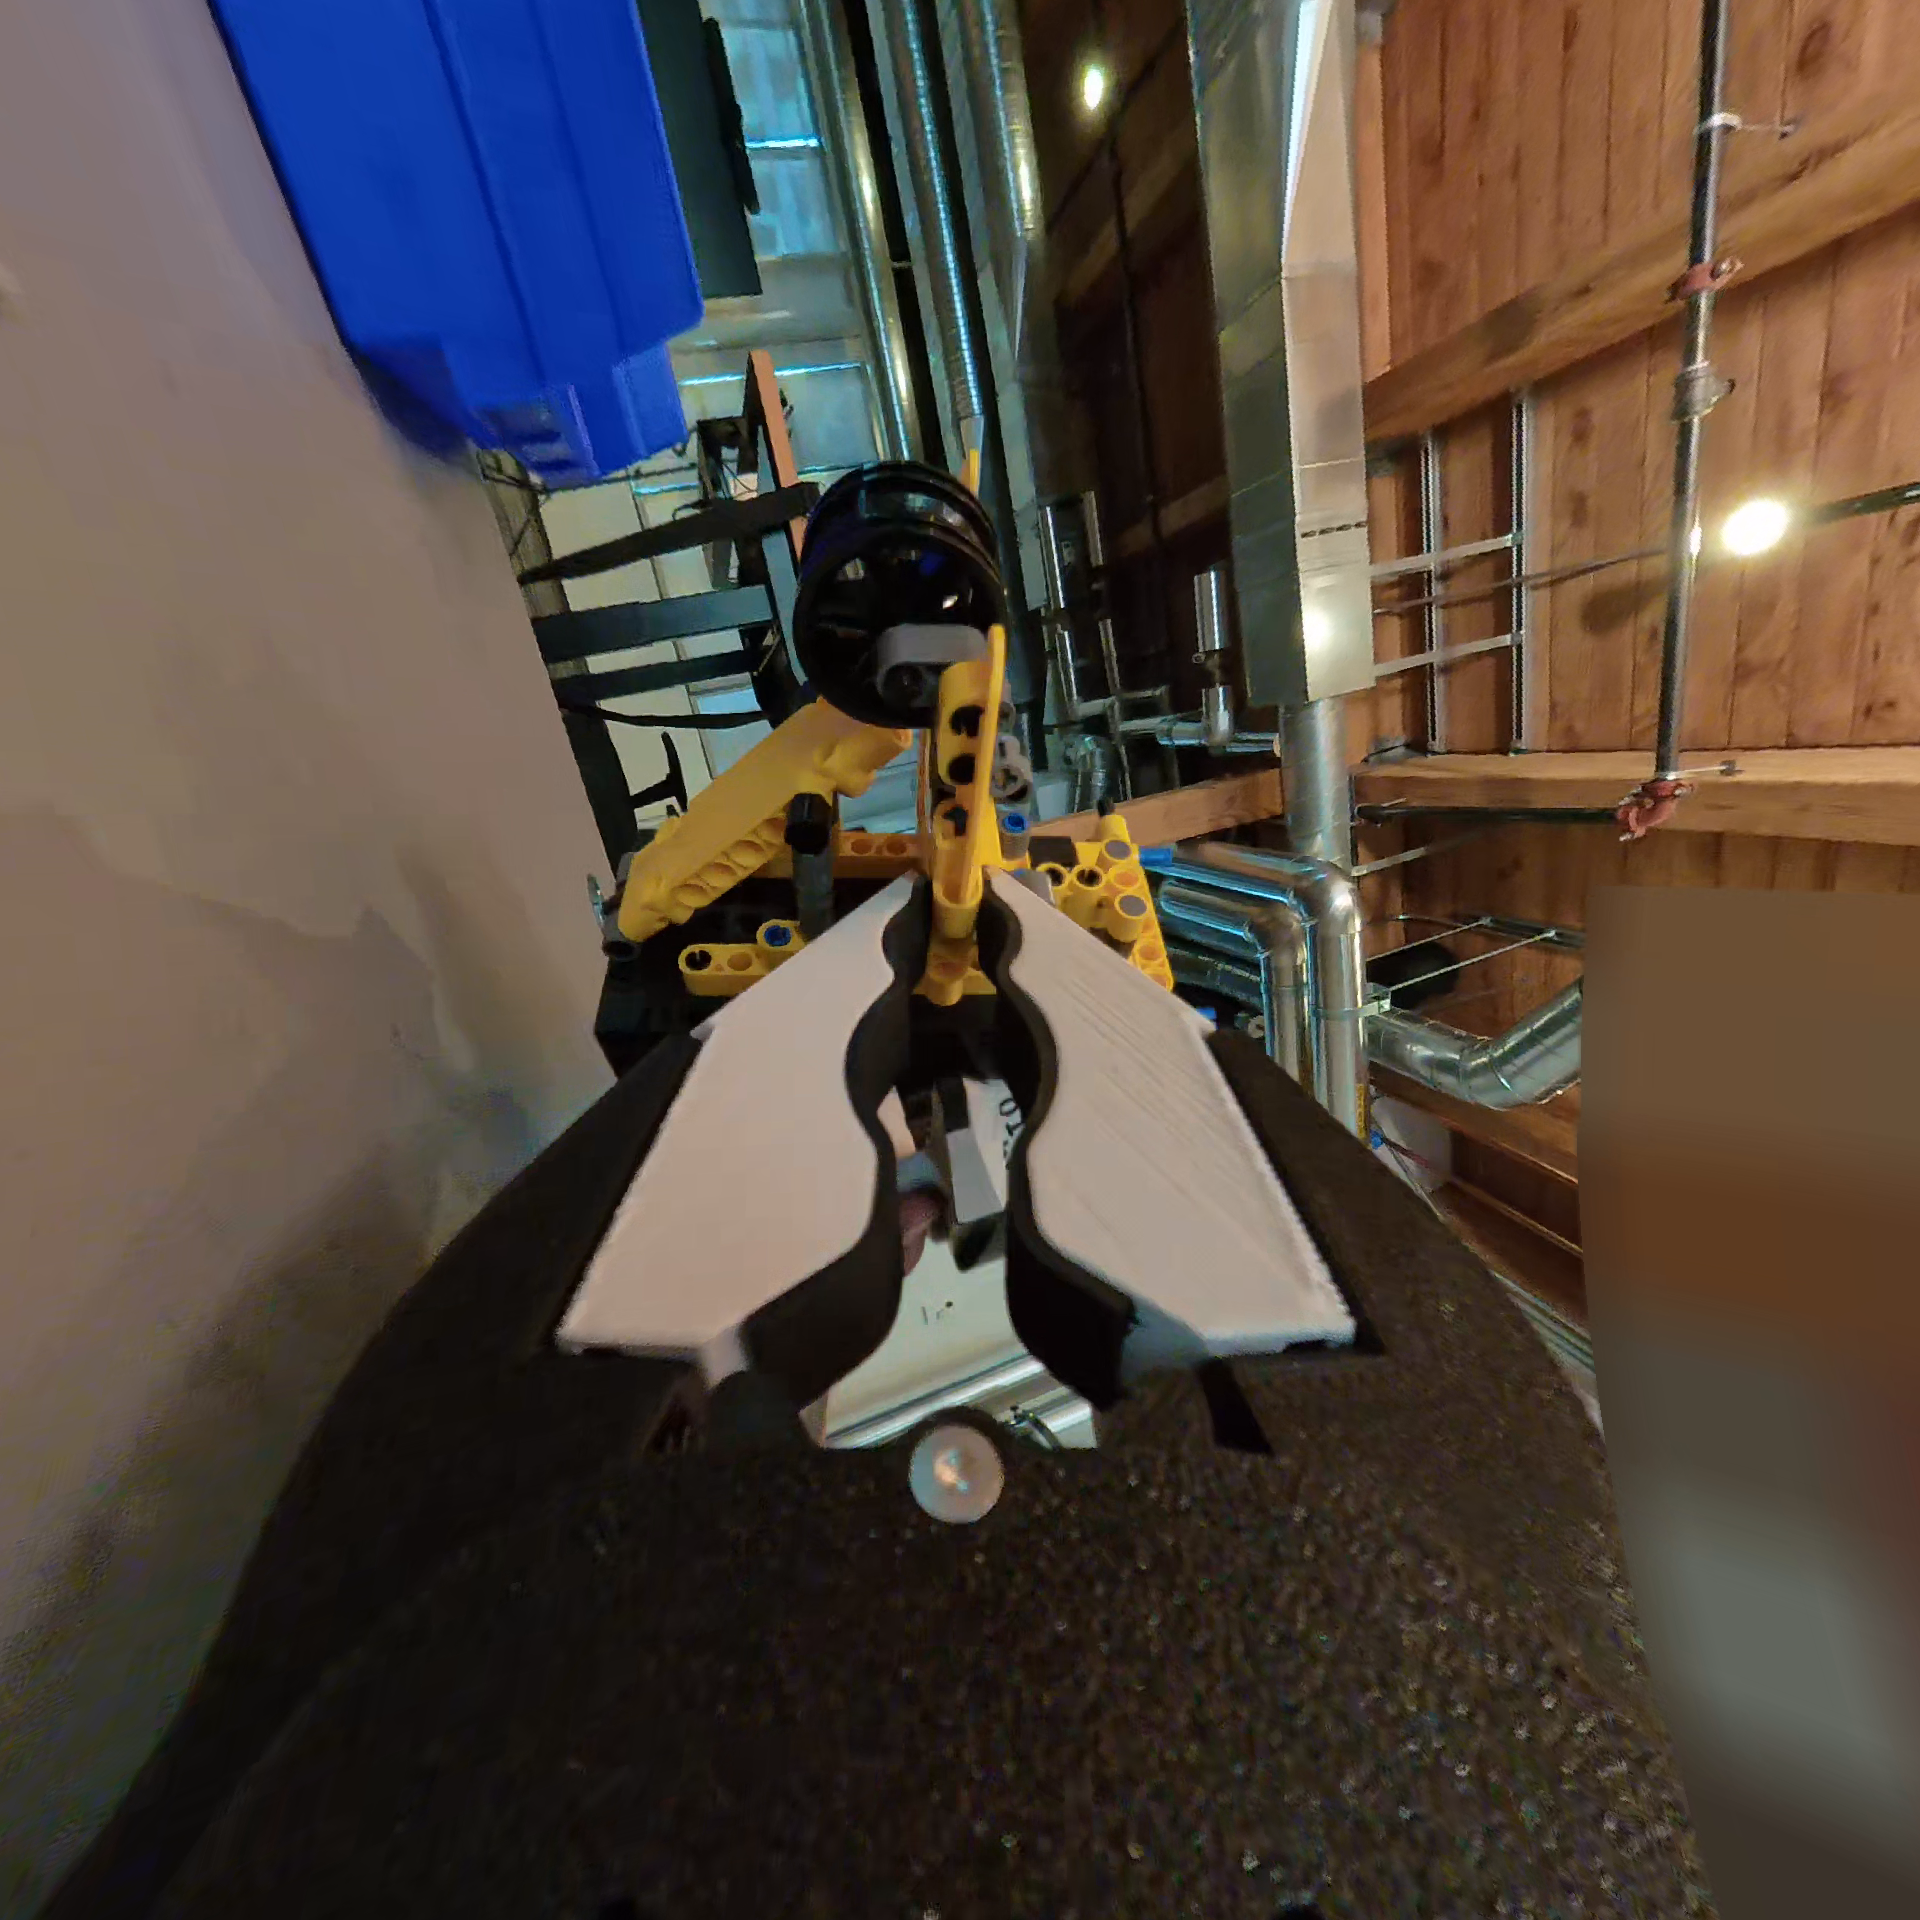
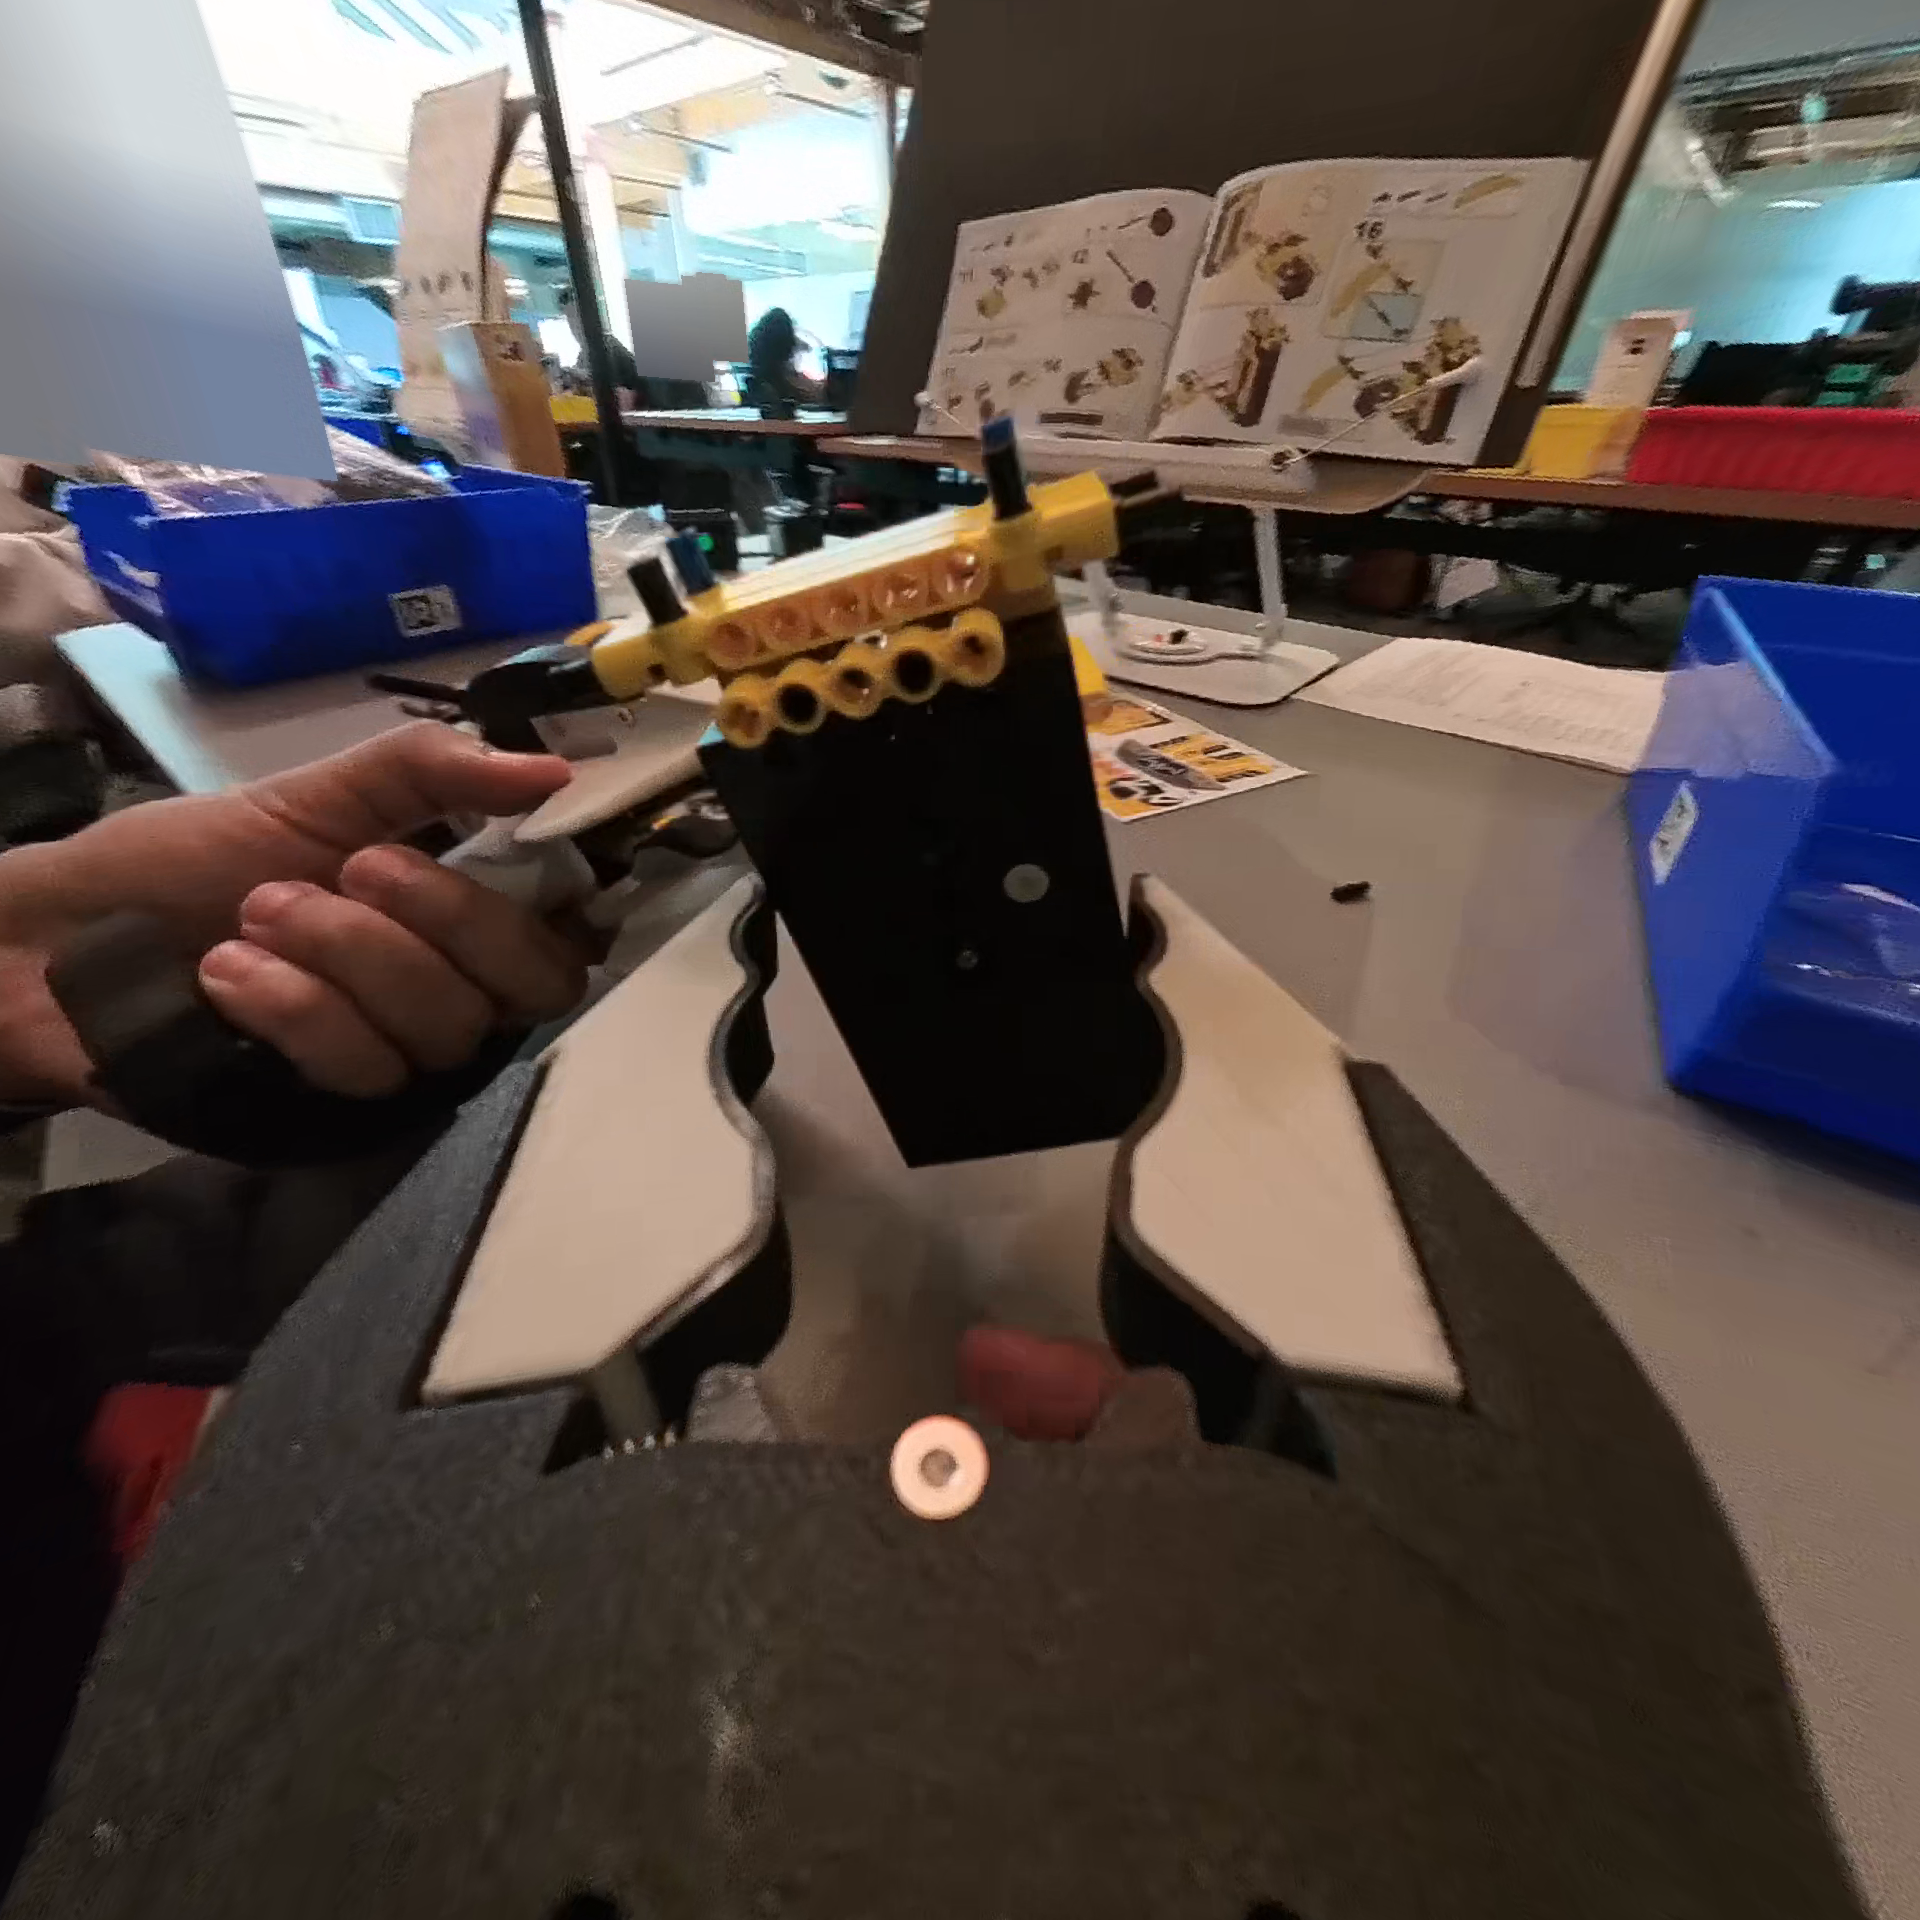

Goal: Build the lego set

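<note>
A brick model of yellow holed beams (image 2: 862,634) on a black block (image 2: 935,935) is held above the grey table (image 2: 1455,987). My right gripper (image 2: 951,914) is shut on the black block, one finger on each side of it. In the left wrist view, which is rolled sideways, my left gripper (image 1: 951,914) is shut on a thin yellow beam (image 1: 961,790) of the same model, below a black wheel (image 1: 894,592). The left gripper (image 2: 561,696) and the hand holding it (image 2: 343,914) show at the left of the right wrist view.
An open instruction booklet (image 2: 1216,312) stands on a holder at the back. Blue bins stand at the back left (image 2: 343,582) and at the right (image 2: 1808,862). A sticker sheet (image 2: 1184,769) and a small black piece (image 2: 1351,890) lie on the table. A blue bin (image 1: 468,229) shows in the left wrist view. Left and right tips are no more than a few centimetres apart.
</note>
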Demonstrator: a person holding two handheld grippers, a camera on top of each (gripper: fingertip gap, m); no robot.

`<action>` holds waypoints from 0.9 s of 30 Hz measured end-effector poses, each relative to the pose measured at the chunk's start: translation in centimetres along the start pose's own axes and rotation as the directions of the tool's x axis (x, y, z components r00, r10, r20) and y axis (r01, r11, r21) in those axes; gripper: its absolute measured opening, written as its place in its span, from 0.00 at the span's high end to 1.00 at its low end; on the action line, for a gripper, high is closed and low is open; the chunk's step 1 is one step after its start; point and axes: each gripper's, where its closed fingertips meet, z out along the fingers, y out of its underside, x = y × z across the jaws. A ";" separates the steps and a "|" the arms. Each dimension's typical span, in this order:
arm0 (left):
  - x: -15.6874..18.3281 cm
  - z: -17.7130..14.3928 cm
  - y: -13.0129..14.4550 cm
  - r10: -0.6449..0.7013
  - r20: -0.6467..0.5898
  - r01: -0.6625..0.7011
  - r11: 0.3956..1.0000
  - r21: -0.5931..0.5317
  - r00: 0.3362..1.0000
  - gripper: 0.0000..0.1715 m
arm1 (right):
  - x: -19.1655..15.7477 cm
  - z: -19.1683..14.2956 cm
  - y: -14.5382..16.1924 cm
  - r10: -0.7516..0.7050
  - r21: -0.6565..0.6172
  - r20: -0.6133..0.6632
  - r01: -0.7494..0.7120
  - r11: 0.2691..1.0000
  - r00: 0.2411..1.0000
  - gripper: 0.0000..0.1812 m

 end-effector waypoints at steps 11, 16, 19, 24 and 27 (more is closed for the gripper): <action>-2.8 -1.3 0.6 0.054 0.136 -0.038 0.993 -0.114 0.989 0.94 | 0.1 0.2 2.6 0.219 -0.210 0.225 -0.173 0.962 0.949 0.64; -2.6 -1.7 2.1 0.054 0.118 -0.026 0.975 -0.222 0.992 0.89 | 1.2 -0.1 1.9 0.227 -0.181 0.267 -0.183 0.966 0.937 0.67; -1.5 -1.9 3.2 0.040 0.053 -0.023 0.959 -0.282 0.998 0.87 | 3.7 -1.4 1.2 0.207 -0.140 0.217 -0.180 0.974 0.954 0.67; -1.0 -2.3 2.9 0.099 0.039 -0.085 0.960 -0.265 0.994 0.88 | 6.1 -2.9 2.0 0.208 -0.168 0.168 -0.180 0.969 0.964 0.67; -0.7 -2.5 2.7 0.177 0.041 -0.159 0.948 -0.274 0.983 0.88 | 5.8 -3.1 2.9 0.207 -0.210 0.199 -0.164 0.964 0.958 0.68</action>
